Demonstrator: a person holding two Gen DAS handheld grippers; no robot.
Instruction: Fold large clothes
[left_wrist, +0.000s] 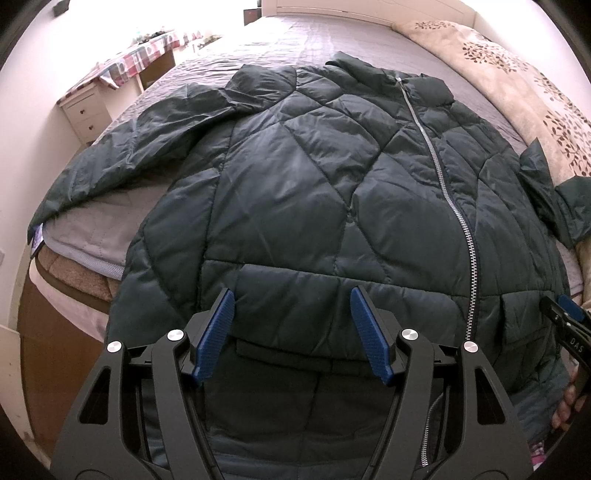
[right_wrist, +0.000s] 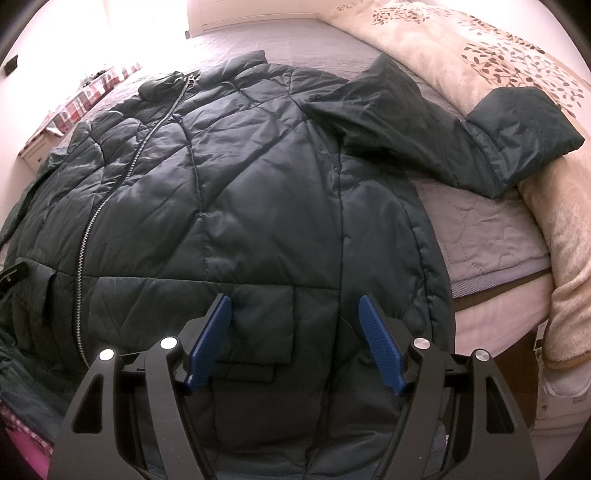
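Left wrist view shows the left gripper (left_wrist: 291, 332) nearest the lens, its blue pads (left_wrist: 216, 332) spread apart with nothing between them, hovering over the lower front of the jacket (left_wrist: 295, 184). A pocket flap (left_wrist: 280, 350) lies just under the gap between the pads. At the right edge of this view the tip of the right gripper (left_wrist: 565, 314) is visible beside a hand (left_wrist: 565, 406) at the hem.

Right wrist view shows the right gripper (right_wrist: 295, 339) likewise spread and empty, above the other lower front panel. No fabric is pinched by either tool.

Farther out, the jacket lies face up on the bed (right_wrist: 480, 229), zipped, with the zipper (left_wrist: 439, 177) running toward the collar (left_wrist: 369, 70). One sleeve (left_wrist: 129, 147) extends toward the bed's left edge; the other sleeve (right_wrist: 461, 140) reaches onto the folded blanket (right_wrist: 461, 55). A bedside table (left_wrist: 85, 110) stands beyond the bed.

Judged from this layout, folding has not yet begun, and the step in hand is taking the first hold. Recommended procedure: lower each gripper to the hem, close the pads over the full thickness of the padded fabric, and confirm both layers are caught, since the slick shell is likely to slip. The sleeve resting on the blanket probably needs bringing onto the body first, so that it does not drag.
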